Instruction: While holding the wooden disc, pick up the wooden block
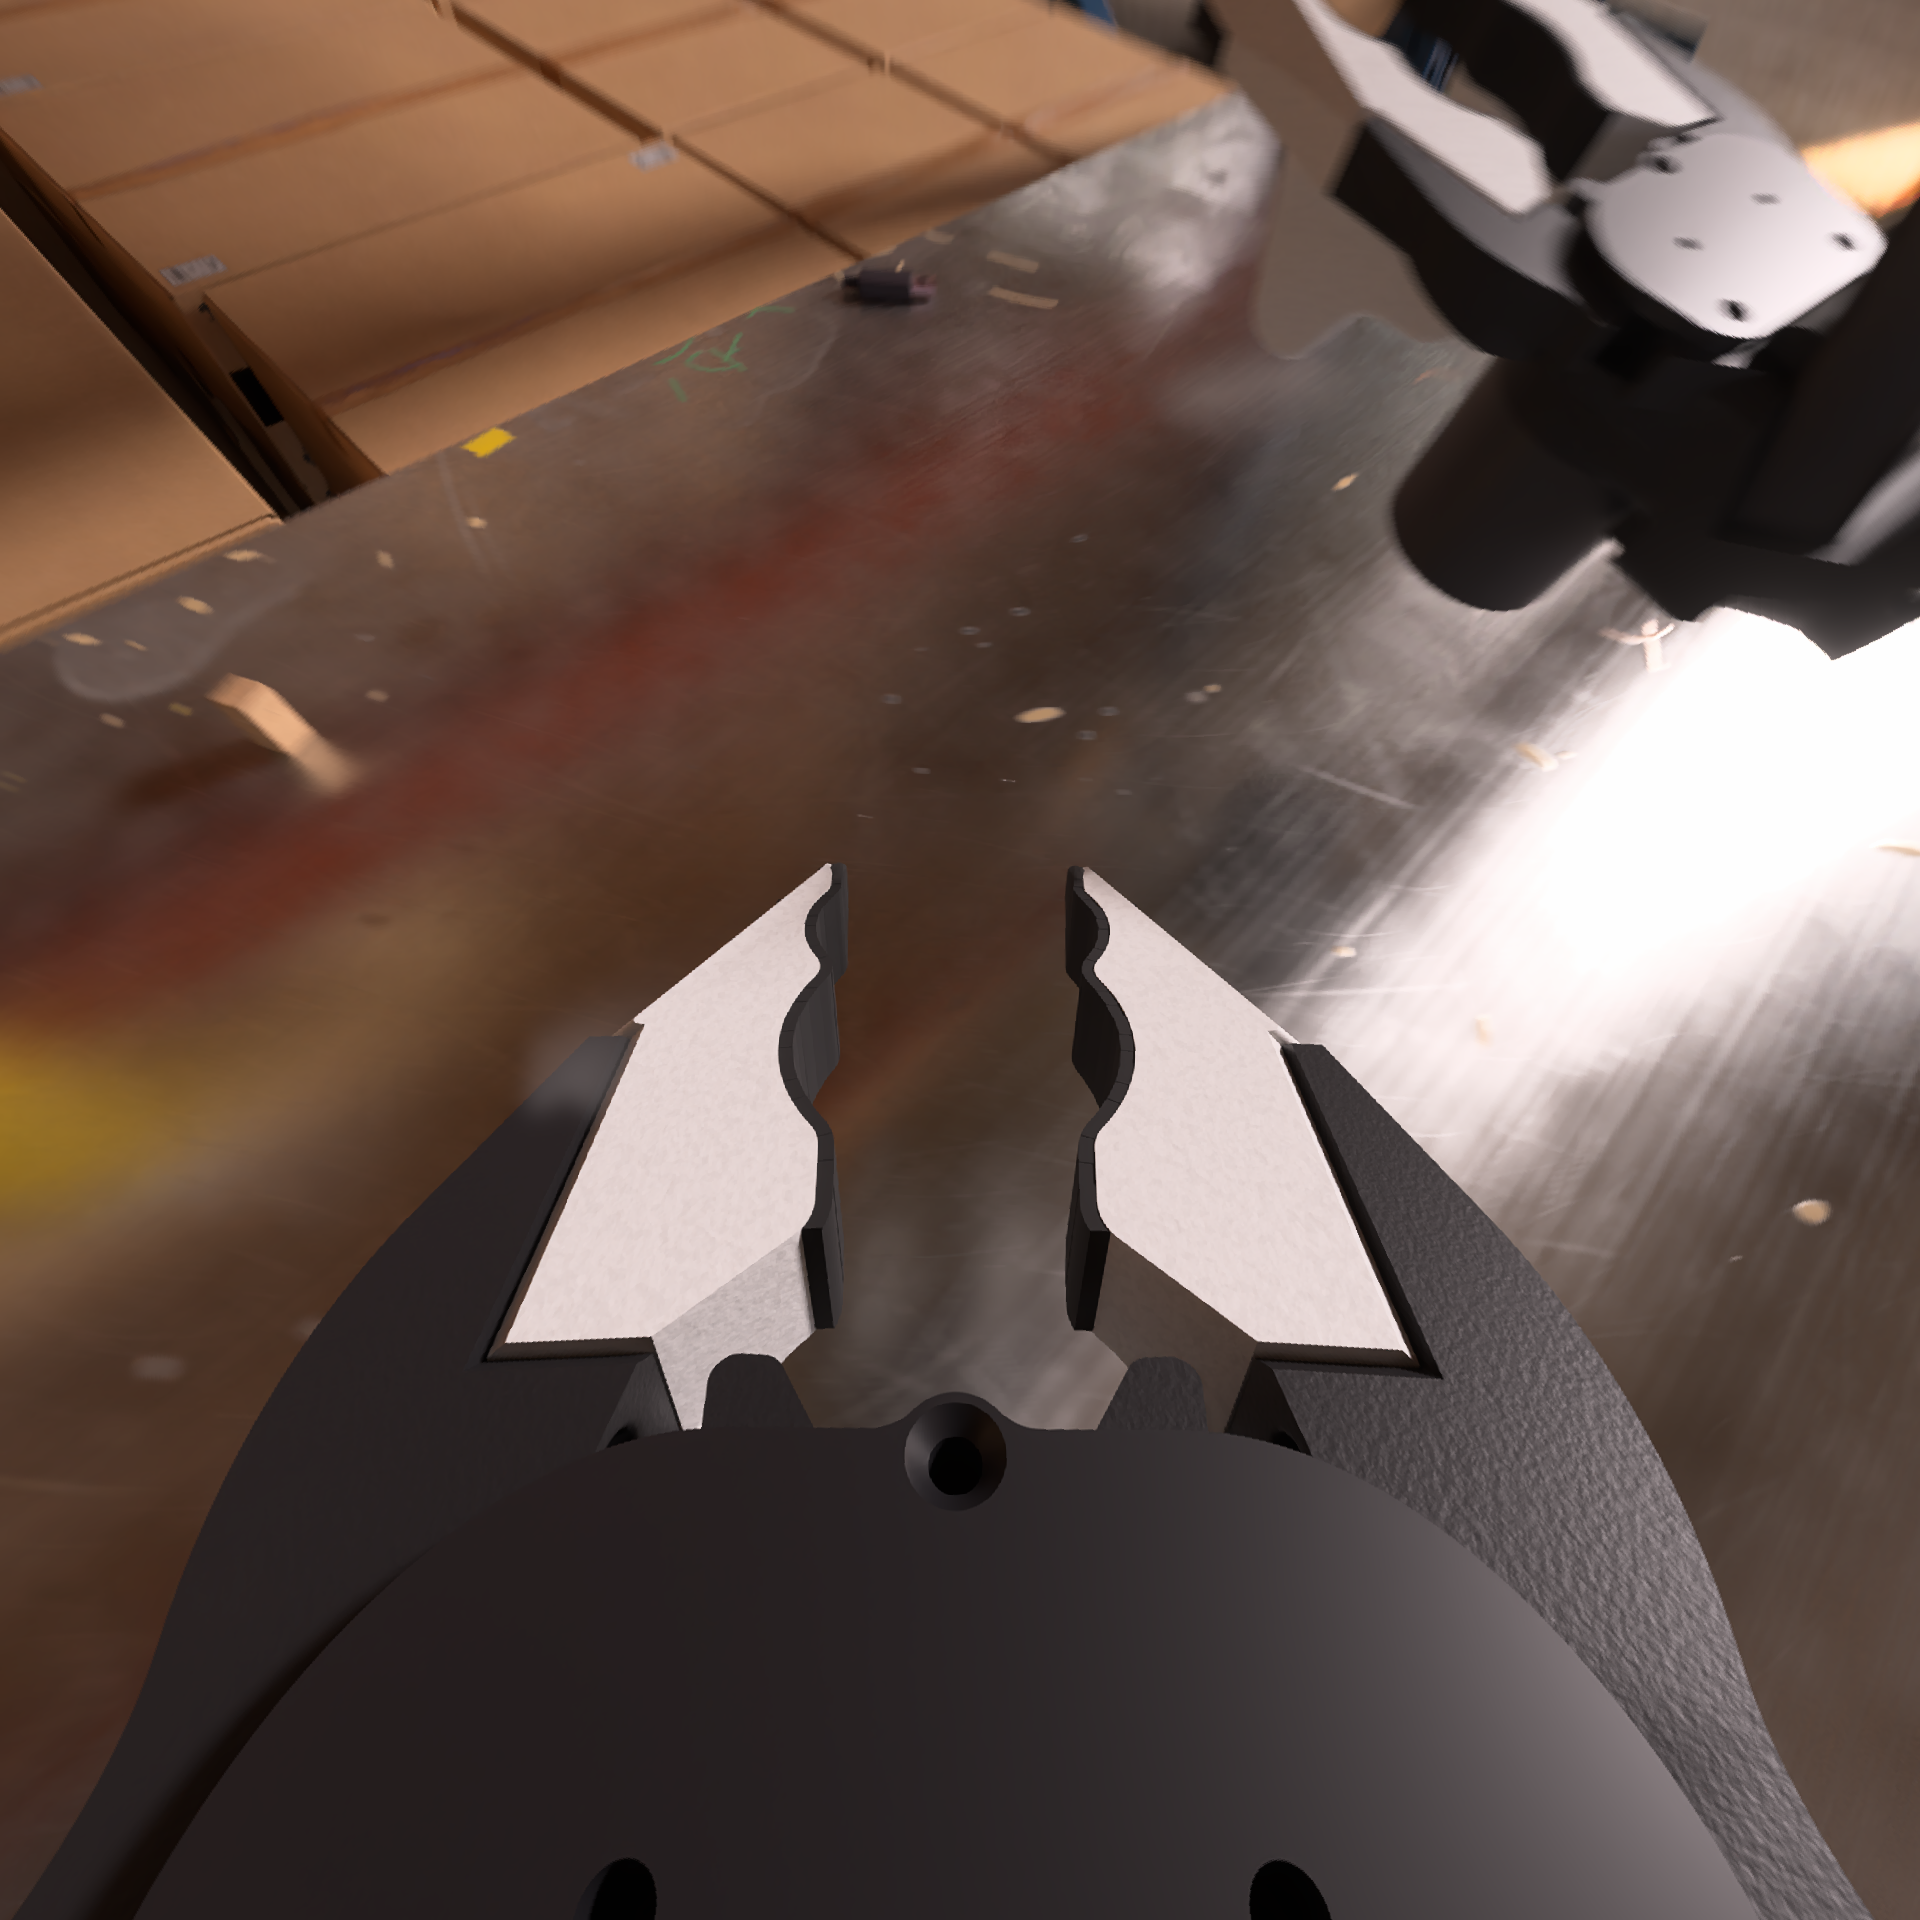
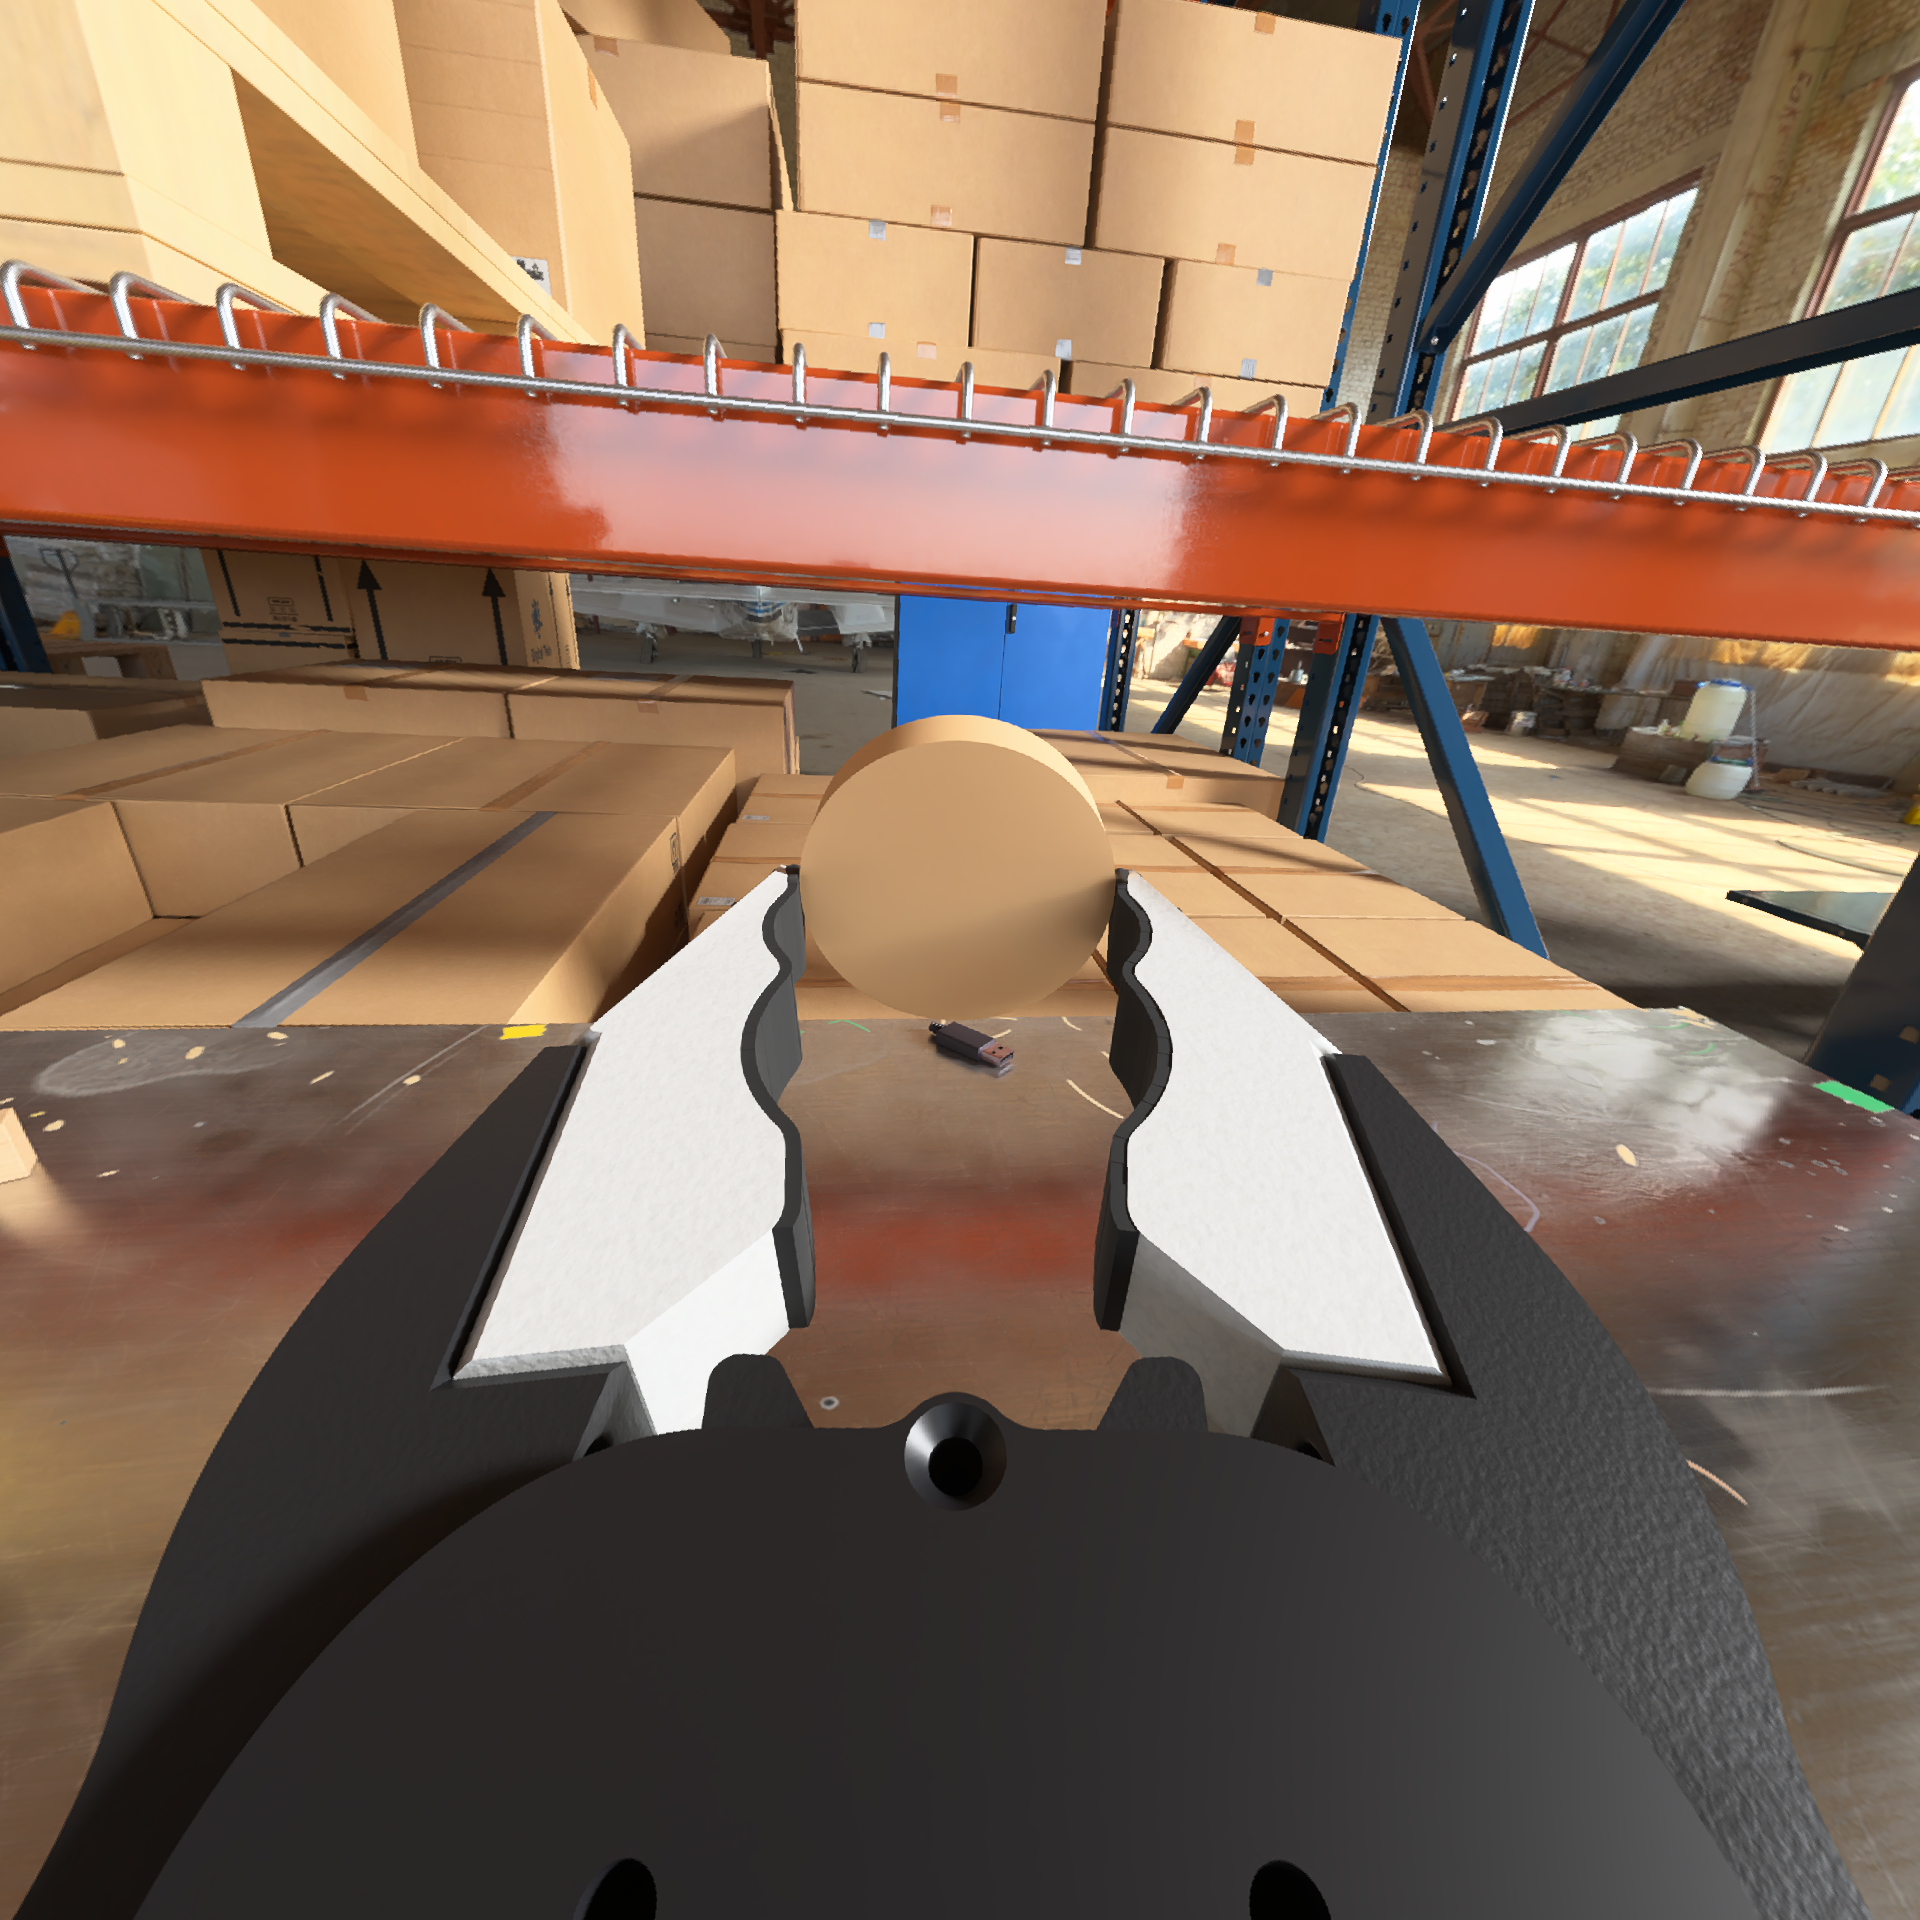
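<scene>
My right gripper (image 2: 956, 883) is shut on the wooden disc (image 2: 956, 868), a round tan disc held upright between the fingertips above the metal table (image 2: 312, 1247). The same gripper shows from the side at the top right of the left wrist view (image 1: 1621, 208). My left gripper (image 1: 956, 878) is open and empty, hovering over the table (image 1: 727, 675). The wooden block (image 1: 275, 722), small and tan, lies on the table ahead and far to the left of my left gripper. Its corner shows at the left edge of the right wrist view (image 2: 12, 1143).
A small dark USB plug (image 2: 975, 1046) lies on the table near its far edge; it also shows in the left wrist view (image 1: 883, 284). Cardboard boxes (image 2: 416, 883) are stacked beyond the table. An orange rack beam (image 2: 935, 499) runs overhead. Wood chips dot the table.
</scene>
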`<action>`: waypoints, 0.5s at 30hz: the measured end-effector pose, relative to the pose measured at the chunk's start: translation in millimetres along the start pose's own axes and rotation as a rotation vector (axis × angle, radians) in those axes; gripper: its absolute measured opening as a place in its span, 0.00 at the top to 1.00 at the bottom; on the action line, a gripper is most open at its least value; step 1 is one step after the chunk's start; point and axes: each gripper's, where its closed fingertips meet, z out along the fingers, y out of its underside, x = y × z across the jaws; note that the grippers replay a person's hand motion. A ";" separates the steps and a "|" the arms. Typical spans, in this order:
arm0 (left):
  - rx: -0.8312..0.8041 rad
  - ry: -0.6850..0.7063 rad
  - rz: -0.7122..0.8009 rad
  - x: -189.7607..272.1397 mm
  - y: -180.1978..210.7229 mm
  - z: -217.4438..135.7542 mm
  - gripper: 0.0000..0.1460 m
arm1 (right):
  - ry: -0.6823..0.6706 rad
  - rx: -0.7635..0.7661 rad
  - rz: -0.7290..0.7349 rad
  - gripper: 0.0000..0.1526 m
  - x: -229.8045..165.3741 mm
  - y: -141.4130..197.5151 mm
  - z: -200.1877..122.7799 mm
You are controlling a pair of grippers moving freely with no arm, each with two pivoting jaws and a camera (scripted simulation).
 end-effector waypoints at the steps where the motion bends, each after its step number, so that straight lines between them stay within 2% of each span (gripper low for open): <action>1: -0.050 0.005 0.025 -18.2 -9.6 -1.2 0.71 | 0.000 -0.001 0.001 0.61 0.0 -0.1 0.1; 5: -0.246 -0.042 0.159 -103.1 -40.3 13.8 0.72 | -0.006 -0.003 0.014 0.61 0.9 -0.2 0.4; 9: -0.469 -0.073 0.189 -177.9 -44.8 54.6 0.74 | -0.010 -0.006 0.017 0.61 1.4 -0.6 0.6; 12: -0.632 -0.075 0.206 -210.4 -34.3 83.6 0.73 | -0.011 -0.008 0.018 0.61 1.2 -0.7 0.7; 15: -0.762 -0.067 0.312 -224.7 -21.1 103.5 0.72 | -0.014 -0.009 0.024 0.61 1.4 -1.1 0.6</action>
